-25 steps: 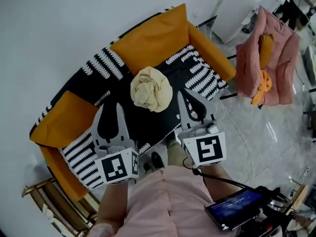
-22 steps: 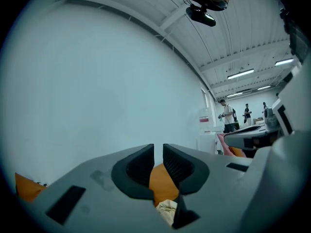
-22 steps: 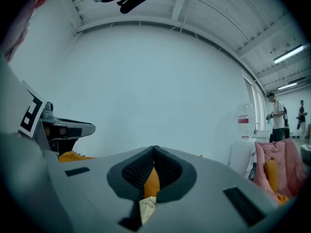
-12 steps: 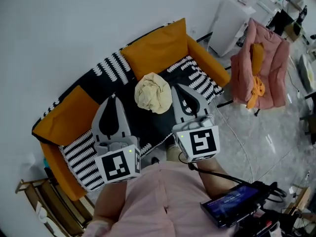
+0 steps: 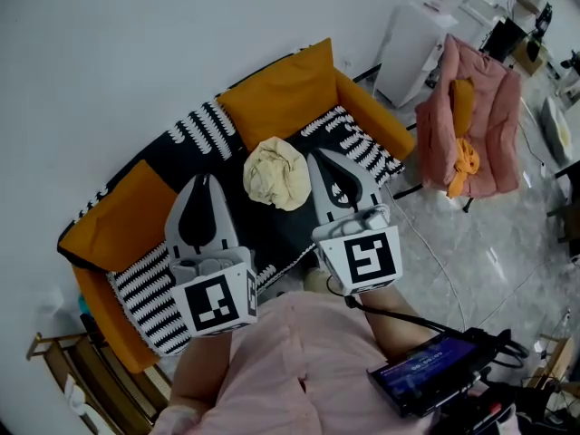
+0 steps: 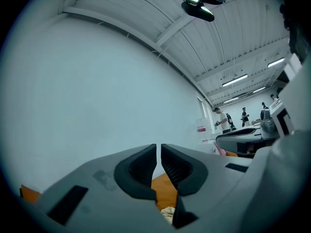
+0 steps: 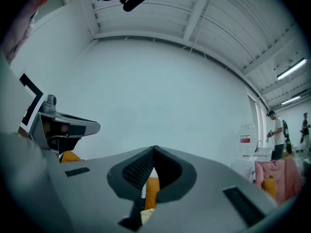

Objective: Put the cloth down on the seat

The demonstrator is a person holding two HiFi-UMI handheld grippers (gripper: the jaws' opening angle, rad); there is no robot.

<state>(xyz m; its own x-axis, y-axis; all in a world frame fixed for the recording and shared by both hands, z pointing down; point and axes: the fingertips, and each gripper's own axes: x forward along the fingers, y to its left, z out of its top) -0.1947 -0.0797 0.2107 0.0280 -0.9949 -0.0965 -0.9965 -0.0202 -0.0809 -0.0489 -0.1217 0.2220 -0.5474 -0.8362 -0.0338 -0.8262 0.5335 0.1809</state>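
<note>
While the person stands over a small sofa (image 5: 127,220), the head view looks steeply down on its black-and-white patterned seat (image 5: 263,229), flanked by orange cushions (image 5: 281,89). The cloth (image 5: 277,174), pale cream, lies crumpled into a rounded bundle on the middle of the seat, toward the backrest. It is about as wide as it is long, so it has no clear long axis and points no particular way; its folds swirl around a soft dent near the centre.

The left gripper (image 5: 203,179) hangs above the seat, to the left of the cloth and apart from it. Its tongs stand almost together, with only a thin slit between the ribbed pads, and nothing sits in that slit. The right gripper (image 5: 314,156) hangs just beside the cloth's right edge. Its tongs meet at the tips and hold nothing. In both gripper views a scrap of cream cloth and orange cushion shows below the tongs, against a plain white wall.

At the right of the head view, a pink garment (image 5: 476,116) hangs on a stand on the pale floor.
</note>
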